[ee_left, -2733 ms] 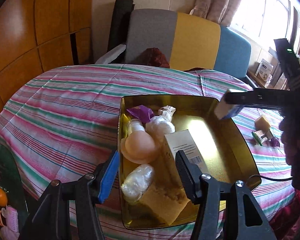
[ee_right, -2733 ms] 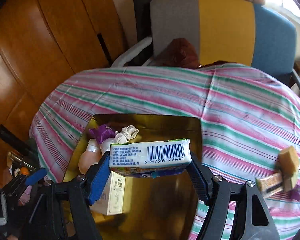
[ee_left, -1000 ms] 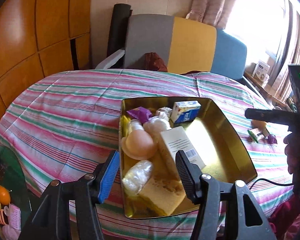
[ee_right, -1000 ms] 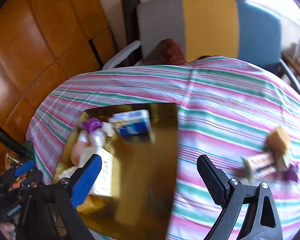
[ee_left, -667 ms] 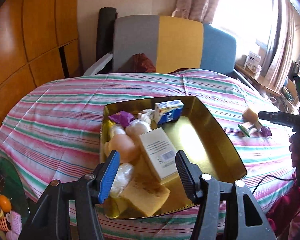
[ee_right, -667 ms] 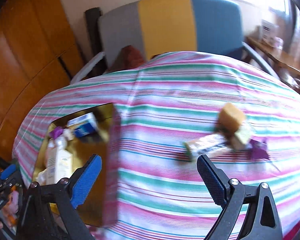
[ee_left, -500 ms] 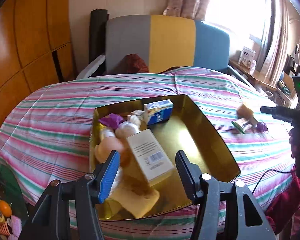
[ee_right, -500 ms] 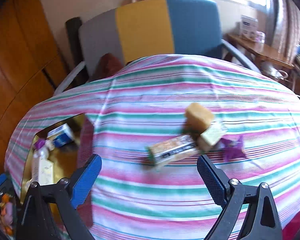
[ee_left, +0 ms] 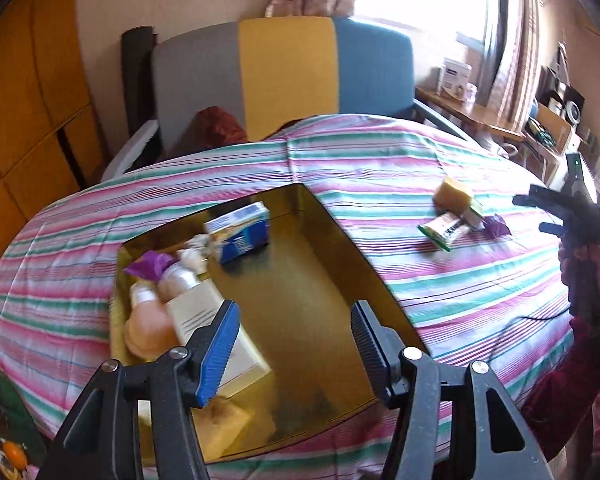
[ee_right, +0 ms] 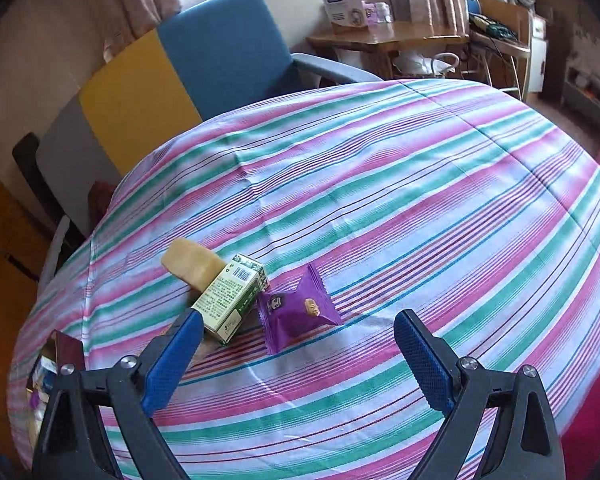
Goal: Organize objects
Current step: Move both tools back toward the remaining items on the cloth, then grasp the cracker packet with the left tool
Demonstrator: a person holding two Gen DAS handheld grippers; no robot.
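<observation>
Jaws of the right gripper (ee_right: 296, 354) stand wide apart and empty, low in the frame, just below a purple packet (ee_right: 296, 312) on the striped tablecloth (ee_right: 420, 200). A green-and-white box (ee_right: 232, 298) lies just left of the packet, touching a yellow sponge (ee_right: 190, 264). The left gripper (ee_left: 294, 340) is also parted, holding nothing, over the gold tray (ee_left: 300, 288), where a blue-and-white box (ee_left: 240, 232) sits at the upper end.
</observation>
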